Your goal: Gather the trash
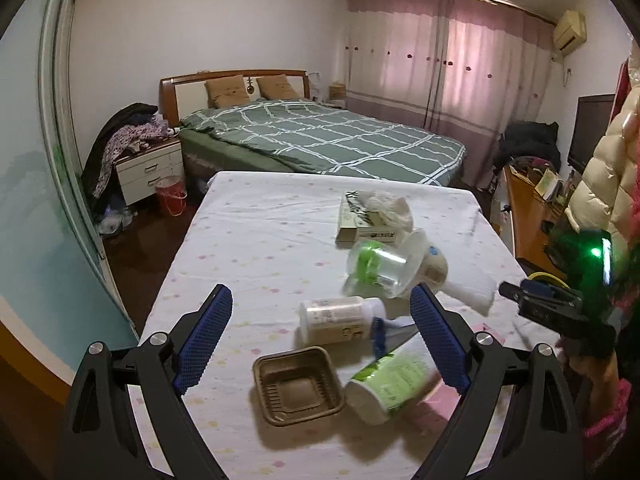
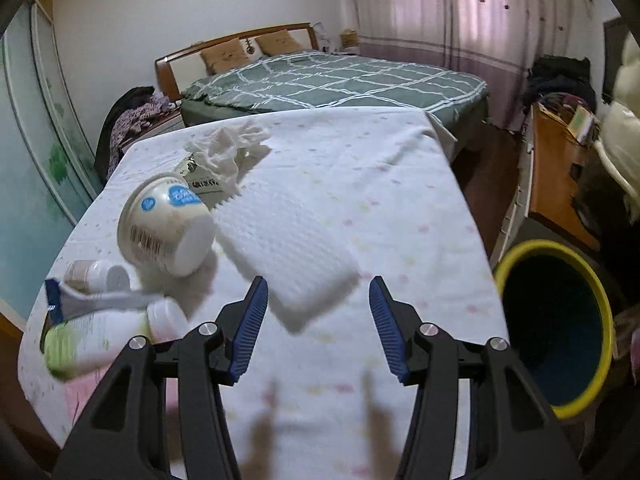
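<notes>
Both wrist views look down and forward over the table [image 1: 256,240] toward the bed [image 1: 320,136]. They share the trash pile; the right view sits nearer.

A matt, dotted cloth [image 1: 256,240] covers the tabletop. At lower centre sits a ribbed brown plastic tray [image 1: 298,385]; above it a clear glossy plastic cup [image 1: 380,268]. The fingers [image 2: 247,332] wear ridged blue rubbery pads. At right, a glossy yellow-rimmed bin [image 2: 560,332].
</notes>
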Demonstrator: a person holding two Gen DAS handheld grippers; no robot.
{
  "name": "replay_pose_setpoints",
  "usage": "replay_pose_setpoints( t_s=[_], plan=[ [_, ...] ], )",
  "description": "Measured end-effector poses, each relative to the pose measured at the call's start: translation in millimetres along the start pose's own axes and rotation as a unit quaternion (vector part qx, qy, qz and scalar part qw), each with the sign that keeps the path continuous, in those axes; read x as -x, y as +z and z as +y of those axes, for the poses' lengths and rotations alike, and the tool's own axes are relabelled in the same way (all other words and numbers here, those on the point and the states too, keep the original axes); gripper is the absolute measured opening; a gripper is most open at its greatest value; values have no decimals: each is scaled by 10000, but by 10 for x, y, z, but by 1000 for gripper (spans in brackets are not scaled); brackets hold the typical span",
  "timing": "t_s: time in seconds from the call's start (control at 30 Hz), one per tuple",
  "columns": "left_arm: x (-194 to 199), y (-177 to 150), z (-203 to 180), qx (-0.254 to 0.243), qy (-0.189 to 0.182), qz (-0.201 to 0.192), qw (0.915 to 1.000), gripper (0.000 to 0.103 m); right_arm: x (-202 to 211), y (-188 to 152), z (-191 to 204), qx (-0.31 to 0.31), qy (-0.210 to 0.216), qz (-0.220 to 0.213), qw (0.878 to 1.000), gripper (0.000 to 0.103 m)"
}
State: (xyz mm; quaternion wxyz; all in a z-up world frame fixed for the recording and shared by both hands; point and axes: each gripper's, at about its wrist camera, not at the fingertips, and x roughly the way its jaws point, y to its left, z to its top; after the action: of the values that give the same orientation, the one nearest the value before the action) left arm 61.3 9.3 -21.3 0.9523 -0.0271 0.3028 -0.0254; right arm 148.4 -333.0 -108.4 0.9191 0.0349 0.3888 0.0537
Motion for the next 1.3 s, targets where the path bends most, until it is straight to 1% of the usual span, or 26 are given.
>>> replay_pose_setpoints(
  t_s=[0.07,0.17,0.27,0.47,0.53,0.6,0.8,0.87,0.93,1.13,1.3],
  plan=[
    [-33,-8,31,14,-2,23,10000,89,-127,91,42,96,-57,47,9999,57],
    [-84,-25,60,20,-40,79,10000,89,-312,193,95,229,-81,171,9996,61],
    [-151,-45,31,36,-66,135,9999,89,-470,257,82,292,-143,307,9990,62],
    [-232,-79,22,72,-95,200,9997,89,-713,269,94,317,-100,546,9980,64],
    [-253,-87,14,74,-109,218,9997,89,-741,260,77,280,-67,551,9981,64],
    [-282,-97,8,80,-132,236,9996,89,-752,255,96,300,-36,572,9979,62],
    [-311,-135,-60,44,-191,256,9995,89,-737,209,120,251,149,565,9980,46],
    [-306,-137,-63,39,-189,243,9995,89,-710,188,117,163,234,546,9981,35],
    [-309,-126,-60,46,-182,229,9996,89,-672,164,109,42,337,547,9979,29],
    [-292,-135,-73,56,-207,209,9996,89,-471,68,40,-198,248,392,9987,26],
    [-307,-151,-127,19,-287,242,9993,89,-245,-8,-202,-539,76,193,9983,26]
  ],
)
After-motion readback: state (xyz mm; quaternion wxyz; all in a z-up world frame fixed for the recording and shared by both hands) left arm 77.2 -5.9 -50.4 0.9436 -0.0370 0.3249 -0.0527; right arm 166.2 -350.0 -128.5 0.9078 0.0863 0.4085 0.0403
